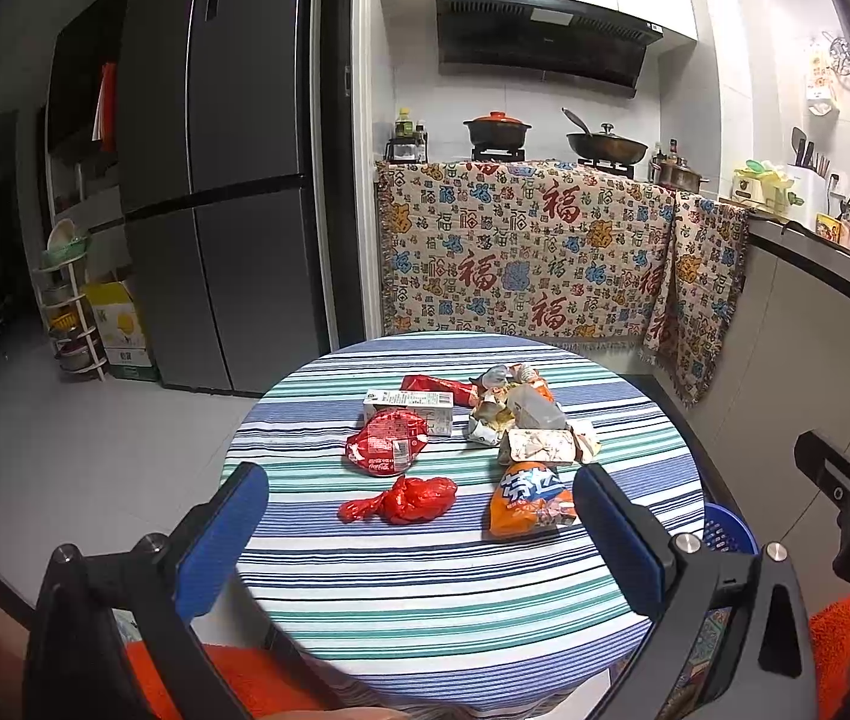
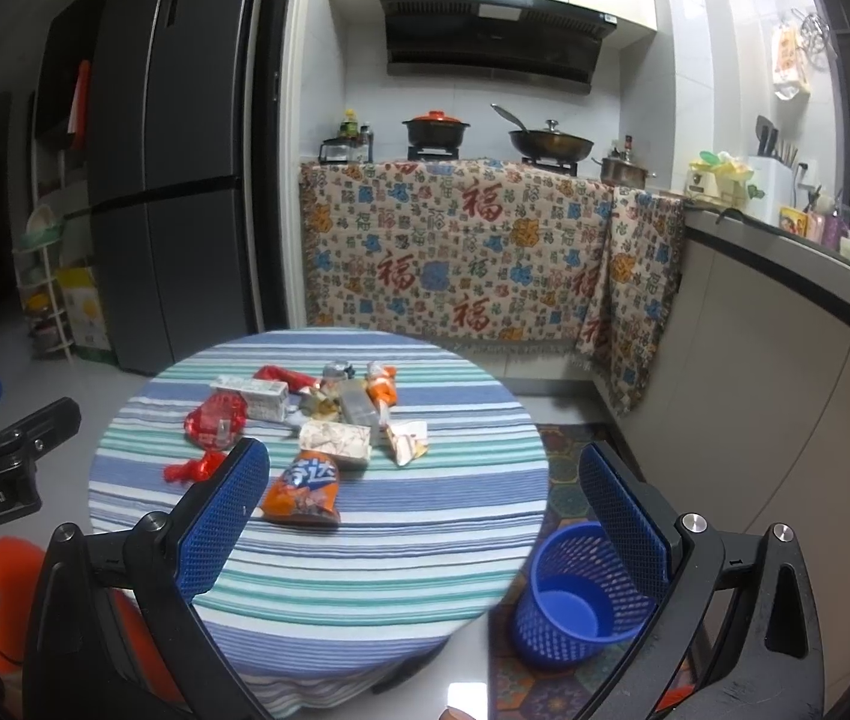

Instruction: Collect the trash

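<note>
A: Left wrist view first. What's closest?

B: The left gripper, jaws spread wide with nothing between them, above the near edge of the striped round table. Beyond it lie a knotted red bag and an orange snack packet.

A: And the right wrist view?

B: The right gripper, likewise wide apart and empty. The trash pile sits mid-table; the blue mesh basket stands on the floor, right of the table.

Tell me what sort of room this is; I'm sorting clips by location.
A home kitchen, most likely: a range hood hangs over a wok on the stove, and a tall fridge stands to the left.
</note>
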Demonstrator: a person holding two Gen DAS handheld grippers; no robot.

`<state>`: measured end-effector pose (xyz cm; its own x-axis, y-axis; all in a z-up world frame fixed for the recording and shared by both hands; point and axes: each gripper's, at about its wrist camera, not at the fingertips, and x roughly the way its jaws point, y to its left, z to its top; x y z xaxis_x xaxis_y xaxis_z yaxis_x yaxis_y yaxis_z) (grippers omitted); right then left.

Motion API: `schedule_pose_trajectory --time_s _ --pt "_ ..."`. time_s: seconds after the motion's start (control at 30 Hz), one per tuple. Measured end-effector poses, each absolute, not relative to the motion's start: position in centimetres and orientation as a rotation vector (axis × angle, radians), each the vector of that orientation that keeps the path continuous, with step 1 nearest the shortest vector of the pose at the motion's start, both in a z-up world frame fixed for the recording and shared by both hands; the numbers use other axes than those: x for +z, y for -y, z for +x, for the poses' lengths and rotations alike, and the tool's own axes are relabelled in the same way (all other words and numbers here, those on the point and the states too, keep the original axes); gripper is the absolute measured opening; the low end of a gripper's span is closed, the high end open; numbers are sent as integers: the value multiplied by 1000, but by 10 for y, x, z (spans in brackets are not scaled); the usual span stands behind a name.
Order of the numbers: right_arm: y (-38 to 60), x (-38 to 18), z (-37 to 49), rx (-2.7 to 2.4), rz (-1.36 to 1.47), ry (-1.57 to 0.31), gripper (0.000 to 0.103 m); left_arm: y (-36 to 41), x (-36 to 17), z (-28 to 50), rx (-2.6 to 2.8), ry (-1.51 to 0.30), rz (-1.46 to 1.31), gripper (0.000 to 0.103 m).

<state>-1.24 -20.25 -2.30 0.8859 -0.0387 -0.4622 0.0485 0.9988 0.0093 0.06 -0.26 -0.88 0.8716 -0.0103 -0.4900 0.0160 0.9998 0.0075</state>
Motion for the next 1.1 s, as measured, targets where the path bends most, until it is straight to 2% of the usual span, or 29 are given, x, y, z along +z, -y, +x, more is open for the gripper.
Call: schedule_pose_trajectory --time_s 1.1 --pt "201 -22 -15 -48 20 -481 103 5 -8 1 -16 -513 17 103"
